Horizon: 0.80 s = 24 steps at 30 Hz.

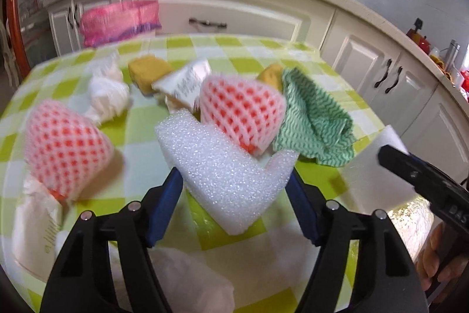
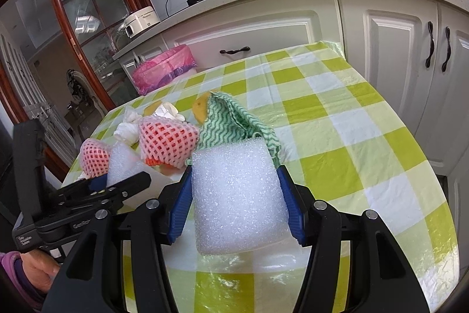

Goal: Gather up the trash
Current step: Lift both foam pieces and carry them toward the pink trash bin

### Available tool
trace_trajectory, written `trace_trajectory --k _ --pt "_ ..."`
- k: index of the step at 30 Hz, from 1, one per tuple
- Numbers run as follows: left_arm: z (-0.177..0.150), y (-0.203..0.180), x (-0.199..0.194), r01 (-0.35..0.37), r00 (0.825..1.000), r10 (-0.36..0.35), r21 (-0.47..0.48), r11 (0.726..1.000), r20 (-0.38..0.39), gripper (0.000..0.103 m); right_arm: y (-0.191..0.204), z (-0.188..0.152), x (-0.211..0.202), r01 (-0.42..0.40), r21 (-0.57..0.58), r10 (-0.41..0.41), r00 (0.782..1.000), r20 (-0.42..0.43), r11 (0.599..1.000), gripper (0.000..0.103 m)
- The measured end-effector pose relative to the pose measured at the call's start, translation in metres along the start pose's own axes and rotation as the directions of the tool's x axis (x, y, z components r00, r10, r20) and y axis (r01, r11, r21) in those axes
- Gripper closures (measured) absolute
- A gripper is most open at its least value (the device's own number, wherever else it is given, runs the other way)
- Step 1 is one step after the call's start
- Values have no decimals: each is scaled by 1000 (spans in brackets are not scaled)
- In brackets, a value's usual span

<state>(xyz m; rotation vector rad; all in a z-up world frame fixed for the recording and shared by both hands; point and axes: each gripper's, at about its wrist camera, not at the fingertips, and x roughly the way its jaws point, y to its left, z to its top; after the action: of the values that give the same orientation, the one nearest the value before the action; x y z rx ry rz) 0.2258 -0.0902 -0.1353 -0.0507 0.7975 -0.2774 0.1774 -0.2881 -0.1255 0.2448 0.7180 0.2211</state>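
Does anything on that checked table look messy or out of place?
Yes. Litter is heaped at one side of the checked table: two foam fruit nets, crumpled tissue and a rumpled green cloth. Each gripper has a white foam block between its fingers.

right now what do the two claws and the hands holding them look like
Both are alike: the left claw and right claw have black linkage arms with silver pivot pins and blue ribbed fingers. The black bodies carry small white lettering, too blurred to read. A purple sleeve covers one wrist.
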Motion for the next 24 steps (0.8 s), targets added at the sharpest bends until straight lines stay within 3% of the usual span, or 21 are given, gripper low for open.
trace_trajectory --k 11,24 --pt "10 22 -70 -57 984 56 0 998 168 34 51 23 3 -38 -123 41 999 28 992 49" --pt "37 84 -113 -141 952 143 -29 990 270 33 131 70 37 -88 -260 106 993 55 962 49"
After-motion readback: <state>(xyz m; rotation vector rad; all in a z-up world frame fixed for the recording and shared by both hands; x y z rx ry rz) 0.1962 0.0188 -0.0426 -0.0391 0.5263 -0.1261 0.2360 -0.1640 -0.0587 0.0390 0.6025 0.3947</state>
